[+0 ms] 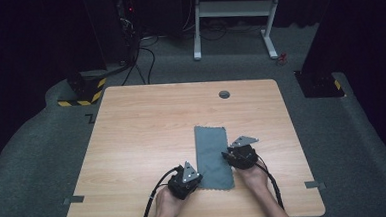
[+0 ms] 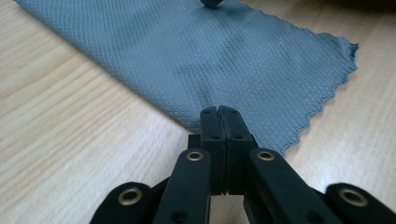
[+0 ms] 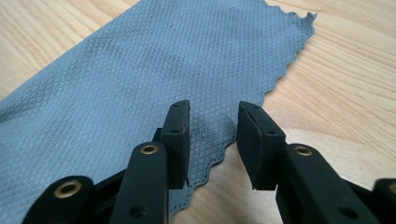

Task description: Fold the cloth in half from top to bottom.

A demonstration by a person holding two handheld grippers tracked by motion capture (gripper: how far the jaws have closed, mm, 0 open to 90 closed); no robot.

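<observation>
A grey cloth (image 1: 212, 156) lies flat on the wooden table (image 1: 147, 126), folded into a long strip running away from the person. The left gripper (image 2: 219, 112) sits at the strip's near left corner, its jaws pressed fully together on the cloth edge. The right gripper (image 3: 212, 135) rests at the strip's right edge, jaws parted, with the zigzag edge lying between them, not clamped.
</observation>
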